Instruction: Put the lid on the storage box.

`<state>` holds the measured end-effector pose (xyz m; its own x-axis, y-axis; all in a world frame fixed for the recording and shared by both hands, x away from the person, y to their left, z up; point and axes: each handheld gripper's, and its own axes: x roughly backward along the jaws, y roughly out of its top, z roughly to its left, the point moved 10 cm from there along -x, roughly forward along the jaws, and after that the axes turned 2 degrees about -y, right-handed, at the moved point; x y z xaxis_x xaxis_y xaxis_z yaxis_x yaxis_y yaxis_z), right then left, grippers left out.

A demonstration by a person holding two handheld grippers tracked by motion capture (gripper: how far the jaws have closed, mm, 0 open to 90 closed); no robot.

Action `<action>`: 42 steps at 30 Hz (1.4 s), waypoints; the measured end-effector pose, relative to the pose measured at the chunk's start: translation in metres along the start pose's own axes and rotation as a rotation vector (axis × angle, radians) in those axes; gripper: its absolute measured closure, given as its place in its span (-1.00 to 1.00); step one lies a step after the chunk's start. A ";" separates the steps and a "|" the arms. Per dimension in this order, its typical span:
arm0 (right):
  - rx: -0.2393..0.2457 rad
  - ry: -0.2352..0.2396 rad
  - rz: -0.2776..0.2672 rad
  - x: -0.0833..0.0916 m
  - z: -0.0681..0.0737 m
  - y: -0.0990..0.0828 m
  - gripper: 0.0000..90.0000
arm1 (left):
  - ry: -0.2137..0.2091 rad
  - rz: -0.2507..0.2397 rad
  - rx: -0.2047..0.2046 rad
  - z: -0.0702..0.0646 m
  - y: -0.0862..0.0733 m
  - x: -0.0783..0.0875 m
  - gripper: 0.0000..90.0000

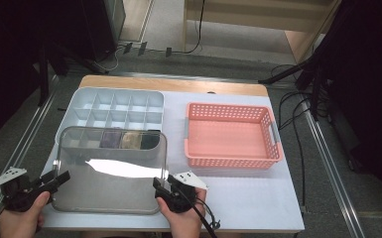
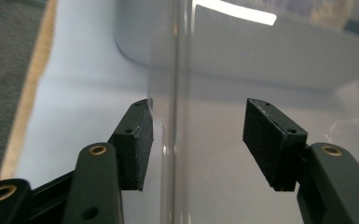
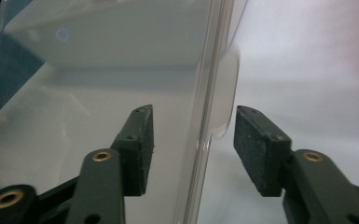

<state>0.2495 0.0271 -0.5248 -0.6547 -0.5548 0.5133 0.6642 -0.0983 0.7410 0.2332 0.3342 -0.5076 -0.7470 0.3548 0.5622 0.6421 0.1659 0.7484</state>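
On the near half of the white table (image 1: 258, 198), a clear plastic lid (image 1: 110, 171) lies flat, its far edge overlapping the grey divided organiser (image 1: 114, 106) and covering the nearest row of compartments, where a few dark and tan items show through the plastic. Both grippers sit at the lid's near corners. The left gripper (image 1: 62, 177) is at the near left corner, held in the person's left hand (image 1: 22, 215), jaws pointing in toward the lid. From the left gripper view, the lid's edge (image 2: 175, 116) runs up between the two black pads (image 2: 137, 142) — and there is daylight on both sides, so the jaws stand part open with the edge between them, not pinched.

Over at the near right corner, the right gripper (image 1: 158, 184) mirrors it, the right hand (image 1: 186, 218) below. The right gripper view gives the same story: lid rim (image 3: 210, 116) between the pads (image 3: 140, 149), a gap either side — jaws moderately spread, nothing clamped.

Well to the right of the lid sits a pink perforated basket (image 1: 275, 148), on the table's far right side.
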 end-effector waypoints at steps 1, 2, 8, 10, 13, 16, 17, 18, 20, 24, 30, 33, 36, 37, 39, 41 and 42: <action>-0.007 0.016 0.014 0.002 0.001 -0.006 0.10 | -0.007 0.015 -0.008 0.000 -0.004 0.002 -0.02; -0.013 0.029 0.031 0.005 0.001 -0.013 0.12 | -0.007 0.022 -0.017 -0.001 -0.007 0.003 -0.01; -0.045 0.110 0.079 0.015 0.006 -0.038 0.28 | -0.015 0.016 -0.024 -0.002 -0.018 0.008 0.07; -0.045 0.121 0.076 0.014 0.010 -0.038 0.36 | -0.009 0.011 -0.017 -0.003 -0.018 0.008 0.07; -0.055 0.103 0.071 0.013 0.011 -0.038 0.36 | -0.009 0.006 -0.016 -0.003 -0.017 0.008 0.07; -0.060 0.095 0.064 0.011 0.011 -0.035 0.38 | -0.005 -0.003 0.001 -0.001 -0.014 0.007 0.10; -0.065 0.090 0.064 0.010 0.012 -0.033 0.38 | -0.001 -0.003 0.002 0.000 -0.012 0.006 0.10; -0.063 0.080 0.062 0.009 0.012 -0.031 0.39 | 0.003 -0.001 -0.002 0.001 -0.009 0.004 0.10; -0.063 0.069 0.058 0.004 0.013 -0.025 0.39 | 0.005 0.000 0.002 0.003 -0.007 0.003 0.10; -0.054 0.060 0.042 -0.010 0.014 -0.010 0.41 | -0.016 -0.007 0.026 0.014 0.011 -0.009 0.09; -0.040 0.053 0.041 -0.024 0.014 0.001 0.38 | -0.035 -0.019 0.009 0.020 0.019 -0.014 0.08; -0.015 0.052 0.043 -0.023 0.015 -0.005 0.29 | -0.035 0.000 -0.013 0.018 0.009 -0.014 -0.01; -0.009 0.052 0.089 -0.023 0.015 -0.020 0.17 | -0.033 0.028 -0.026 0.017 -0.001 -0.011 -0.06; 0.002 0.056 0.073 -0.021 0.015 -0.021 0.19 | -0.033 0.028 -0.026 0.017 -0.001 -0.011 -0.06; 0.012 0.052 0.075 -0.019 0.016 -0.024 0.26 | -0.026 0.040 -0.031 0.018 -0.007 -0.009 -0.06; -0.018 0.063 0.091 -0.018 0.017 -0.025 0.34 | -0.011 0.031 -0.022 0.017 -0.007 -0.009 -0.07; -0.030 0.063 0.091 -0.018 0.017 -0.025 0.35 | -0.006 0.032 -0.023 0.016 -0.006 -0.010 -0.08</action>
<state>0.2390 0.0536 -0.5451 -0.5675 -0.6137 0.5490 0.7313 -0.0693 0.6785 0.2391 0.3447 -0.5235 -0.7253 0.3653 0.5836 0.6612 0.1336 0.7382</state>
